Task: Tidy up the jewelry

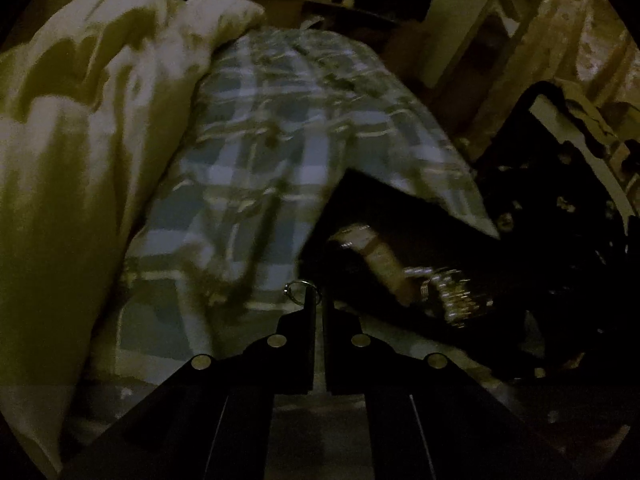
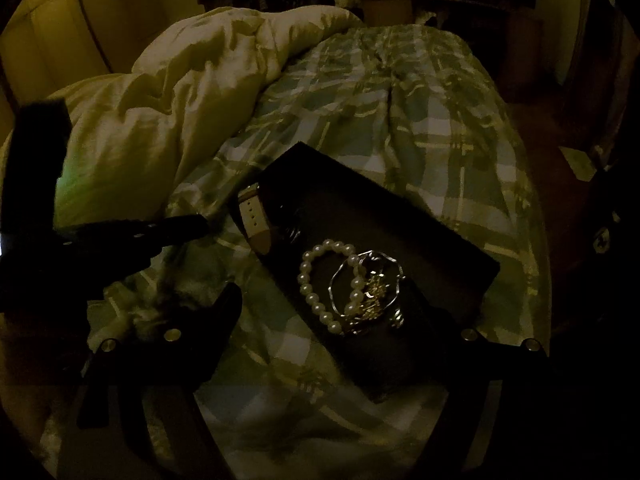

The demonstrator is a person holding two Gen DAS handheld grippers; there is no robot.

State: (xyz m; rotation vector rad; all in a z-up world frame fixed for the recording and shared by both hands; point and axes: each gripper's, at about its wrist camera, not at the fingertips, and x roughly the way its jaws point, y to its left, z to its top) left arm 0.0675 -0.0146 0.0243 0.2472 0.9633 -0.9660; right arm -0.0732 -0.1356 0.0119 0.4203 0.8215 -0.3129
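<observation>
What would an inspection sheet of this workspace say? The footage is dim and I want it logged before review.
Surface: plaid blue-and-cream bedspread, rumpled.
Job's things: dark rectangular felt tray on the bedspread, holding a white pearl bead bracelet, a thin silver wire bangle overlapping it, and a white leather watch strap at the tray's far corner; a small silver ring.
Clutter: bunched cream duvet on the left.
Grippers: left gripper, jaws nearly closed, pinching the ring; right gripper, jaws wide apart above the tray.
Cables: nothing seen.
Surroundings: dark wooden furniture beyond the bed, too dim to detail.
</observation>
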